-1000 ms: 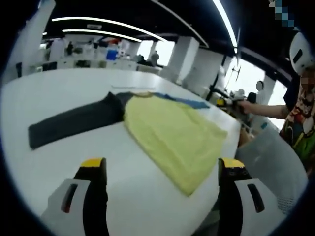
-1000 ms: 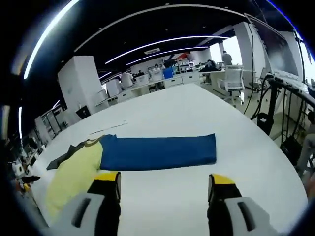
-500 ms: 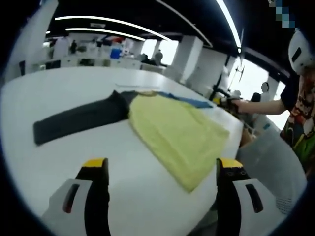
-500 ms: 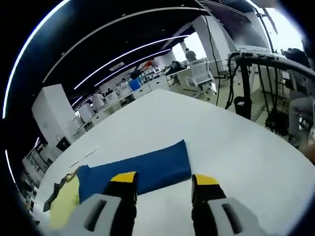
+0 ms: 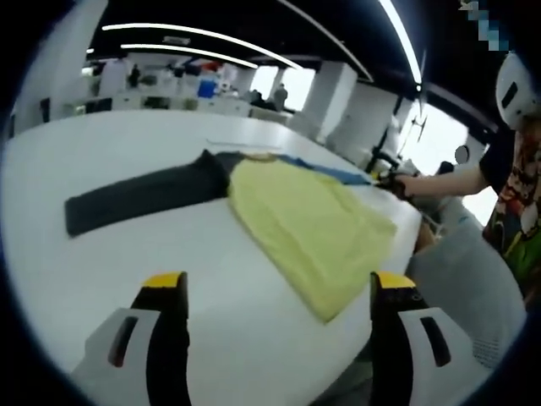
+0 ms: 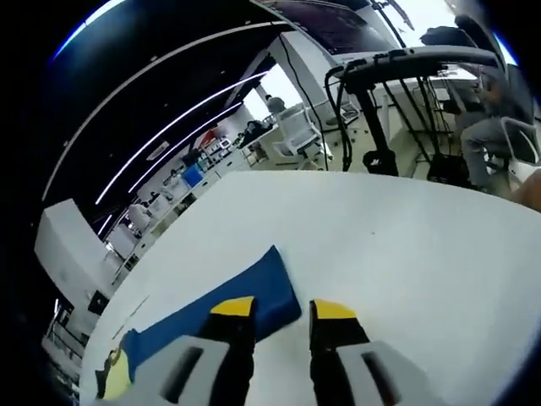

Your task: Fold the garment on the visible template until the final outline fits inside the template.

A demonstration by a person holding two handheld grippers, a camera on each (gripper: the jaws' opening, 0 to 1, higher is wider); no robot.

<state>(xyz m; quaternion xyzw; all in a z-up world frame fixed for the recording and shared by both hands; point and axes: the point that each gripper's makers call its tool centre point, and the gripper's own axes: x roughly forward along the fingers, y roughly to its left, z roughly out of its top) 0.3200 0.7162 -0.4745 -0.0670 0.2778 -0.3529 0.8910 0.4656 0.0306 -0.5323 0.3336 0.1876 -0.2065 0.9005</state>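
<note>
A garment lies flat on the white table [image 5: 84,271]. Its yellow body [image 5: 304,224] reaches the table's right edge, a dark grey sleeve [image 5: 144,196] stretches left, and a blue sleeve [image 5: 334,173] runs off behind. My left gripper [image 5: 277,281] hovers over bare table short of the yellow hem, open wide and holding nothing. In the right gripper view the blue sleeve [image 6: 211,313] lies on the table [image 6: 406,254], its cuff end between the jaws of my right gripper [image 6: 283,309]. A narrow gap still shows between those jaws. A sliver of the yellow body [image 6: 114,372] shows at bottom left.
A person in a patterned shirt [image 5: 516,186] stands at the table's right, with a grey chair [image 5: 461,271] in front of them. Past the far edge stand a black rack with cables [image 6: 406,68], an office chair [image 6: 300,135] and a seated person [image 6: 499,118].
My right gripper has moved in over the blue sleeve's cuff and its jaws have narrowed a lot. The left gripper has stayed open and barely shifted.
</note>
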